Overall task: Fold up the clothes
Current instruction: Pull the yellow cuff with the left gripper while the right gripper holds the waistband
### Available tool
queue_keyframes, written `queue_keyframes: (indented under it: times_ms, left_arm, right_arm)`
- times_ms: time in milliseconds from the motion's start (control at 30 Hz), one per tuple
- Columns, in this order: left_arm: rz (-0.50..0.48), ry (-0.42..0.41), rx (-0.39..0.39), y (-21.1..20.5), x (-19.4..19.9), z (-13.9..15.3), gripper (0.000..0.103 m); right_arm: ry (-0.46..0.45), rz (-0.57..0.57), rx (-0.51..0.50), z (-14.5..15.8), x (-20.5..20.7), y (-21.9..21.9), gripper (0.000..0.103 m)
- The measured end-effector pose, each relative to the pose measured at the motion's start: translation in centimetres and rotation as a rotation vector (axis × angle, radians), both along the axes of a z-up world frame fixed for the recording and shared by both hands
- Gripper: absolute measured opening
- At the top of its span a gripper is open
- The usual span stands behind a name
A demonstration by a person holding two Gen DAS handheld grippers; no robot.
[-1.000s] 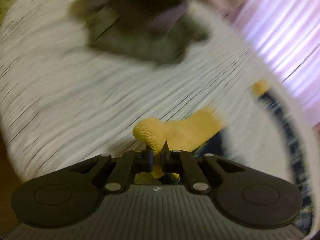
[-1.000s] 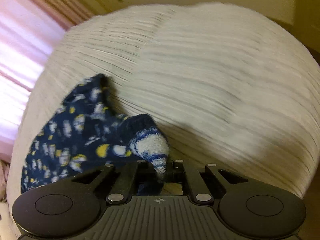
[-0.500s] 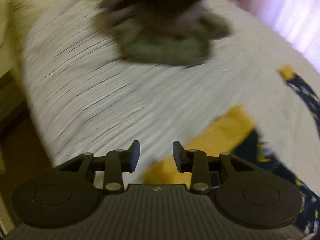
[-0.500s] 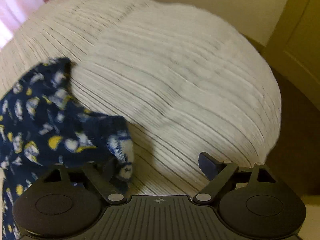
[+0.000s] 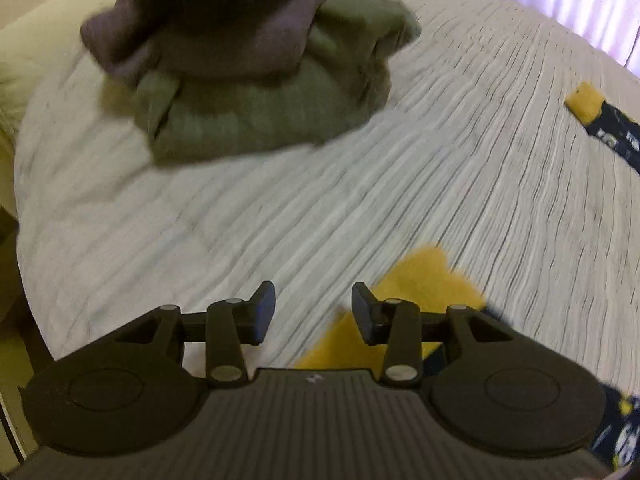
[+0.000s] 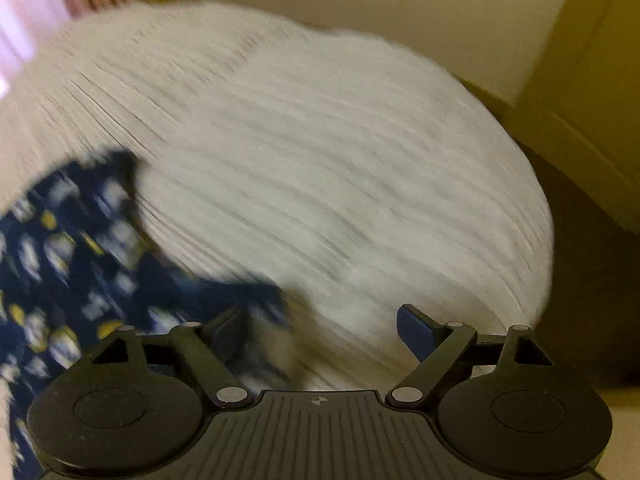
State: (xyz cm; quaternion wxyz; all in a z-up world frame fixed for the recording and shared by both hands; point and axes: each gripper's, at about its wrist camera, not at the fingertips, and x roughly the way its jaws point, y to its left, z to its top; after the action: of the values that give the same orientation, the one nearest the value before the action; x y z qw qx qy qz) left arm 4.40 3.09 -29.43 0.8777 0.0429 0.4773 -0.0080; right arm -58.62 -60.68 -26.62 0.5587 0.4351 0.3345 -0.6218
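In the left wrist view my left gripper (image 5: 313, 305) is at the bottom centre of the frame, and its jaws have just been opening; they now stand partly apart with only the bedspread (image 5: 280, 216) visible between them, so nothing is held. The yellow cuff (image 5: 424, 276) of the pyjama garment lies on the bedspread just to the right of the gap, partly behind the right finger. A second yellow cuff (image 5: 583, 101) with a piece of navy fabric is at the right edge of the frame, well apart from the first one. In the upper left of this frame I see a pile of folded clothes (image 5: 256, 80), olive green below and purple-grey on top, resting on the bedspread. In the right wrist view my right gripper (image 6: 320, 332) has its jaws wide apart, and they hold nothing. The navy pyjama garment (image 6: 72, 248), with white and yellow prints, lies at the left and lower left of the frame; one edge of it reaches to the left finger, but because of blur I cannot tell if it touches.
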Motion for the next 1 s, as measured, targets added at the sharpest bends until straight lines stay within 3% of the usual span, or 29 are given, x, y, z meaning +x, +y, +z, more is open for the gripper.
queue_keyframes:
  times_ms: [133, 200, 300, 367, 467, 533, 633, 667, 700, 767, 867, 933, 1000]
  left_arm:
    - [-0.073, -0.005, -0.075, -4.7, 1.7, 1.4, 0.038]
    - [-0.119, 0.006, -0.126, -7.9, 2.4, 1.6, 0.038]
    - [-0.191, 0.027, -0.171, -13.4, 3.6, 1.2, 0.038]
    - [-0.227, 0.045, -0.191, -16.5, 4.1, 0.6, 0.038]
    - [-0.26, 0.083, -0.235, -20.4, 5.3, -0.4, 0.038]
    - [-0.266, 0.11, -0.273, -22.5, 6.3, -1.2, 0.038]
    - [-0.255, 0.147, -0.354, -25.1, 8.0, -2.2, 0.039]
    - [-0.248, 0.154, -0.38, -26.0, 8.9, -2.6, 0.04]
    - [-0.242, 0.156, -0.404, -26.9, 9.9, -3.0, 0.041]
    - [-0.233, 0.14, -0.451, -28.6, 12.0, -3.5, 0.042]
    - [-0.202, 0.096, -0.506, -31.2, 15.4, -4.4, 0.054]
    - [-0.165, 0.064, -0.54, -32.9, 17.8, -5.3, 0.06]
    - [-0.132, 0.036, -0.549, -34.2, 20.0, -6.2, 0.06]
  right_arm:
    - [-0.091, 0.098, -0.009, 1.4, 2.3, -2.6, 0.085]
    - [-0.082, 0.153, -0.054, 1.7, 3.2, -3.4, 0.085]
    - [-0.209, 0.164, -0.091, 0.9, 4.3, -6.1, 0.085]
    - [-0.331, 0.173, -0.111, -0.5, 5.7, -9.1, 0.085]
    - [-0.398, 0.208, -0.115, -2.9, 8.2, -14.1, 0.085]
    - [-0.369, 0.237, -0.106, -5.0, 10.1, -17.2, 0.085]
    - [-0.347, 0.25, -0.007, -8.9, 12.5, -20.6, 0.084]
    - [-0.353, 0.263, -0.003, -9.7, 13.1, -21.3, 0.028]
    - [-0.384, 0.278, -0.003, -10.1, 13.5, -21.7, 0.012]
    - [-0.352, 0.241, -0.051, -9.8, 14.2, -22.4, 0.012]
    - [-0.347, 0.095, -0.155, -9.1, 13.7, -23.3, 0.012]
    - [-0.318, 0.091, -0.133, -9.6, 14.6, -23.4, 0.013]
    - [-0.264, 0.112, -0.105, -10.2, 15.9, -23.6, 0.028]
